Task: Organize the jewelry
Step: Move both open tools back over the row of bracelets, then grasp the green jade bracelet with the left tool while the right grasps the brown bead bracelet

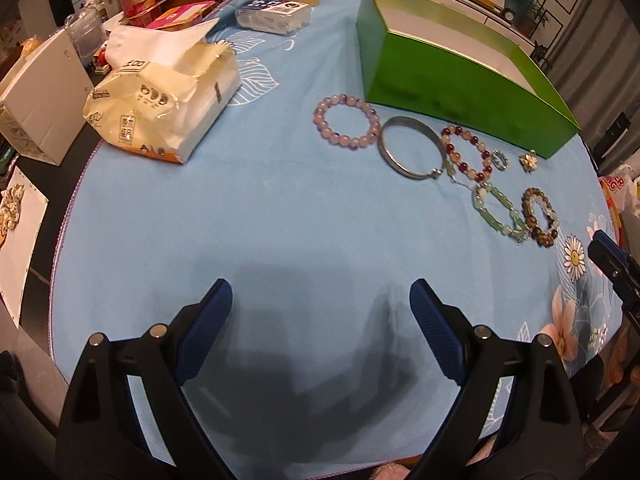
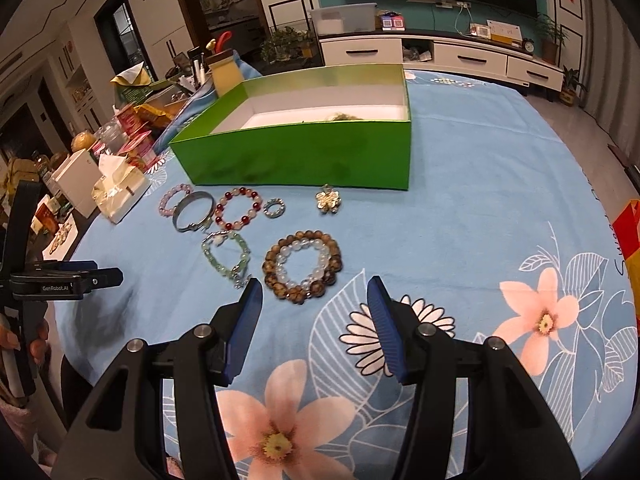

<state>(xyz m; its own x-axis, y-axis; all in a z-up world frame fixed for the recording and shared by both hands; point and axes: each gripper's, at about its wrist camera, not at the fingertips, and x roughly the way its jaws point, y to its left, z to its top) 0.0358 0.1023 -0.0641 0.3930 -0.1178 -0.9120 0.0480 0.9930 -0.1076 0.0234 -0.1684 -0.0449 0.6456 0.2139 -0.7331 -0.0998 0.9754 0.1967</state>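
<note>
- The left gripper (image 2: 108,278) carries the only clearly readable writing: "GenRobot.AI" in white on its black body, seen at nine o'clock in the right wrist view.
- The tissue pack (image 1: 160,104), cream with printed characters too small to read, lies torn open with white sheets showing — at ten o'clock from the left gripper.
- A clear plastic box (image 1: 274,18) with a dark label sits at twelve o'clock on the blue floral cloth (image 1: 260,220); its print is not legible.
- The green box (image 2: 304,148) stands open, white inside; something pale and rounded lies against its far wall, too hidden to name.
- The jewelry lies outside the box, just in front of its near wall: pink bead bracelet (image 1: 347,121), silver bangle (image 1: 412,148), red-and-white bead bracelet (image 1: 467,153), small ring (image 2: 275,208) and gold flower brooch (image 2: 328,201).
- Nearer the grippers lie the green stone bracelet (image 2: 226,255) and the brown bead bracelet (image 2: 302,266) with a clear bead loop inside it.
- The left gripper's jaws stand wide apart over bare cloth, holding nothing.
- The right gripper (image 2: 314,294) is about half open and empty — the brown bead bracelet sits just beyond its tips at twelve o'clock.
</note>
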